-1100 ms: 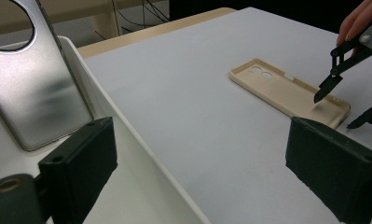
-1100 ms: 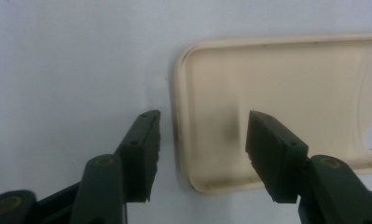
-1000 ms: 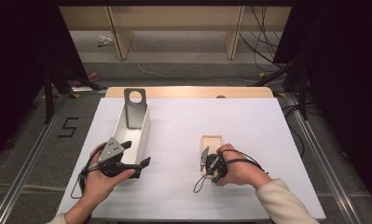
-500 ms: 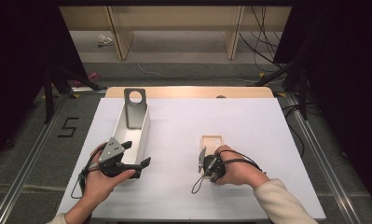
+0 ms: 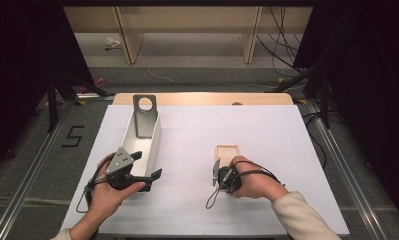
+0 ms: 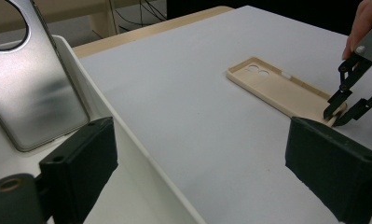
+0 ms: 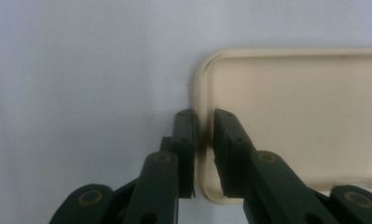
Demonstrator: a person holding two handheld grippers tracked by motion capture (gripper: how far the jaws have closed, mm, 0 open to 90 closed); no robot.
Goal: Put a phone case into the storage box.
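With my right gripper (image 7: 203, 126) low on the table (image 5: 267, 130), its jaws have just been closing and now straddle the rim of the beige case (image 7: 295, 121), one pad outside, one inside, a thin gap left; whether they press yet, I cannot tell. That case (image 5: 227, 152) lies flat, open side up, right of centre, my right gripper (image 5: 218, 172) at its near edge. My left gripper (image 5: 142, 170) stands wide, holding nothing, one jaw inside the white tray (image 5: 152, 137), one outside over its near wall. A silver phone (image 6: 32, 84) leans in that tray's far end.
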